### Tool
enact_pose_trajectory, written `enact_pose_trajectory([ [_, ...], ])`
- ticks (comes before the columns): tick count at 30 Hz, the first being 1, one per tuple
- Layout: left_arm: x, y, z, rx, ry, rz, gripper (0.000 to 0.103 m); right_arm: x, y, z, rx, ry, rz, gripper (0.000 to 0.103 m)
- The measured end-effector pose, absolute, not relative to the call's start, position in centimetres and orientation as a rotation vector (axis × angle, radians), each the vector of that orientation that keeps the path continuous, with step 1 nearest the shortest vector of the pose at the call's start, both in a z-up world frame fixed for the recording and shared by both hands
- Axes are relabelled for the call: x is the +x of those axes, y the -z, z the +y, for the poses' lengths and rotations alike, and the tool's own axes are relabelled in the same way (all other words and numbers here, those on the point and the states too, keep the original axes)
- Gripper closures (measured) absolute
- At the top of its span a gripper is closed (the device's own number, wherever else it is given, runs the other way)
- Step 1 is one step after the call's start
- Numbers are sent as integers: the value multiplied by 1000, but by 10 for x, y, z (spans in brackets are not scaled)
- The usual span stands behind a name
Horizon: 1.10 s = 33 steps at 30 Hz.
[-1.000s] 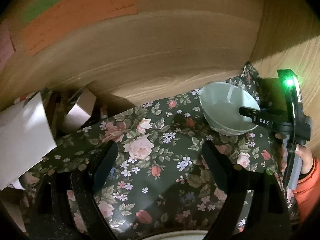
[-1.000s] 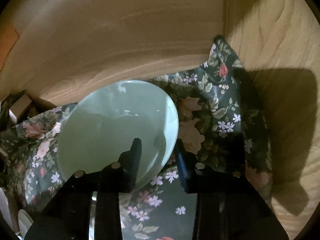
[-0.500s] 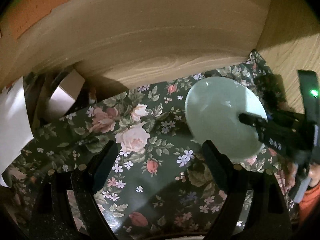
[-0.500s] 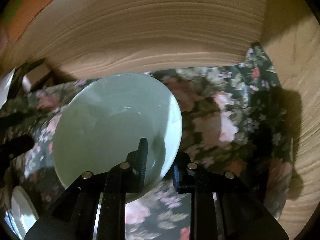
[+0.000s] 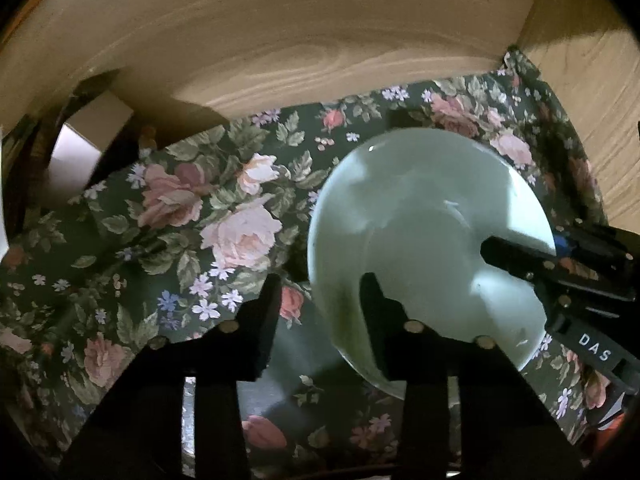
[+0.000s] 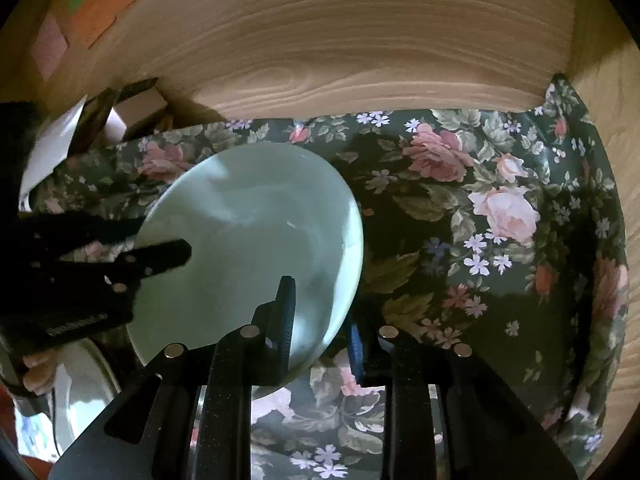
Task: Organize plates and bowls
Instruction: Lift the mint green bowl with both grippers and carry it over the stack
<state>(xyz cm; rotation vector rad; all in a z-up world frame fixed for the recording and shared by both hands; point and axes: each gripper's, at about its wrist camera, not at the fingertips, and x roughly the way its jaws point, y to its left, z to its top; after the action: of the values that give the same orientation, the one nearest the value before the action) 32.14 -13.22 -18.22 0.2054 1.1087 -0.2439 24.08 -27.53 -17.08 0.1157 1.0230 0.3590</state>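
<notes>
A pale green bowl (image 5: 420, 220) hangs tilted over the floral cloth (image 5: 180, 208). My right gripper (image 6: 320, 328) is shut on the bowl's (image 6: 248, 220) near rim, one finger inside and one outside. In the left wrist view the right gripper (image 5: 520, 260) reaches in from the right. My left gripper (image 5: 318, 292) straddles the bowl's left rim, its right finger inside the bowl and its left finger outside. Its jaws are closing, with a gap still showing beside the rim. The right wrist view shows a finger of the left gripper (image 6: 168, 252) over the bowl's left side.
Wooden walls (image 5: 320, 40) close off the back and right of the cloth-lined shelf. Small boxes (image 5: 80, 148) and white paper (image 6: 52, 144) stand at the back left. A white plate (image 6: 80, 384) lies at the lower left beside a person's fingers (image 6: 36, 376).
The right gripper carried the bowl leftward toward the left gripper. The left gripper dropped lower and narrowed its jaws around the bowl's rim.
</notes>
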Motion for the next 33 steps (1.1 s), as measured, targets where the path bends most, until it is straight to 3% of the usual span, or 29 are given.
enact_pose_trajectory([
  [3,321,187,-137,221,260,1118,71,241,171,-279,133,-370,1008,80],
  [6,320,188,-141,233,281,1123,82,245,174,-273,120,-365,996,81],
  [16,314,181,-140,225,272,1101,82,239,167,-267,115,-352,963,83],
  [33,256,118,-93,146,245,943,83,193,101,-238,88,-395,801,83],
])
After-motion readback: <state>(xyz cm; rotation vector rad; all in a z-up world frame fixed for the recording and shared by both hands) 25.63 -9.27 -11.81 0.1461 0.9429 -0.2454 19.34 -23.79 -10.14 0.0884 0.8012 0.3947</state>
